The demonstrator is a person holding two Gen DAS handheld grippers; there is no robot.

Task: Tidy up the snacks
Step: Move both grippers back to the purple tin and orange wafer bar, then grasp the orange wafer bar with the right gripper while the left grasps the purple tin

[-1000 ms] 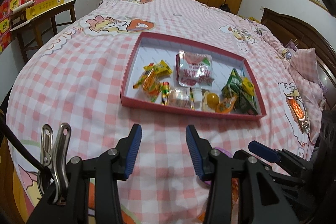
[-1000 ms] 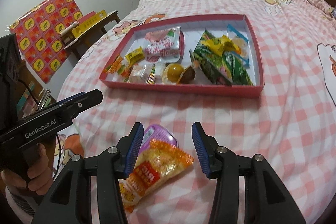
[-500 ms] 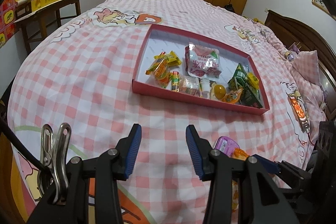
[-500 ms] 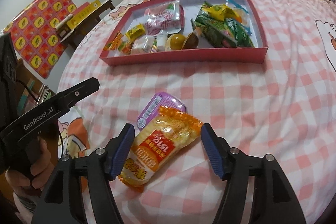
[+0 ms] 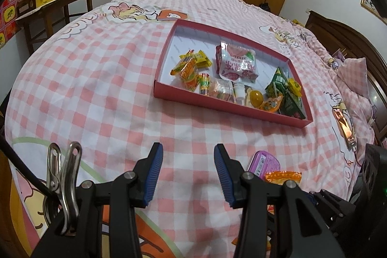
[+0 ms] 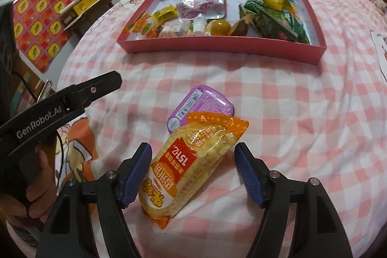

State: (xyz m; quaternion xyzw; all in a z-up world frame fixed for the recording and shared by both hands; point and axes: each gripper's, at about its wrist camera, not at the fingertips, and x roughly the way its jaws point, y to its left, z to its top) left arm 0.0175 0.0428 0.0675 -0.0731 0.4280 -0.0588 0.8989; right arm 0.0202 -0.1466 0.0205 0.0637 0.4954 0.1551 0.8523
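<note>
A red tray [image 6: 217, 45] on the checked bed holds several snacks: a pink pouch [image 6: 203, 0], green packets [image 6: 273, 18], small yellow and orange candies [image 6: 154, 21]. In front of it an orange-yellow snack bag [image 6: 193, 161] lies partly over a purple tin [image 6: 208, 103]. My right gripper [image 6: 193, 175] is open, its fingers on either side of the bag's near half. My left gripper [image 5: 187, 173] is open and empty over bare bedsheet; the tray [image 5: 227, 105], tin [image 5: 264, 161] and bag corner [image 5: 283, 177] show in its view.
The left gripper's body [image 6: 60, 105] and the hand holding it sit at the left of the right wrist view. A wooden side table [image 5: 48, 6] with a yellow box stands left of the bed. A dark headboard [image 5: 350, 40] is at the right.
The right gripper opened wider and came down around the snack bag. The left gripper drew back and rose, so the tray looks farther off.
</note>
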